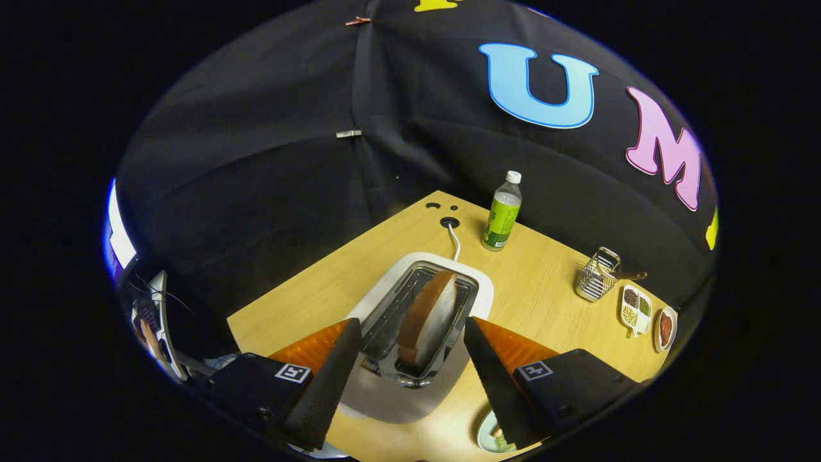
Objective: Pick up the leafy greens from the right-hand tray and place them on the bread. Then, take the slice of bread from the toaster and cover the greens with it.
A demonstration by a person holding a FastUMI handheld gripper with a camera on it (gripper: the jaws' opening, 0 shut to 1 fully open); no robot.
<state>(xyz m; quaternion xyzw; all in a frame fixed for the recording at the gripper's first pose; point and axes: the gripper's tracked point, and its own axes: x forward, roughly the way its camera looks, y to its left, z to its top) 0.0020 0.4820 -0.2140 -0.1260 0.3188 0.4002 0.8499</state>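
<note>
The claw [407, 350] hangs spread wide and empty above the white toaster [478, 282], its fingers flanking the bread slice [428, 317] standing in the slot, apparently the bread-fetching step; next it must descend and pinch the slice

No legible text on anything.

The gripper [410, 330] has two wedge-shaped fingers [324, 385] faced with dark, rough-textured pads, their outer sides orange. Each finger joins a black block bearing a small square tag [293, 373] — white with a black pattern — and the left block shows a round screw.
</note>
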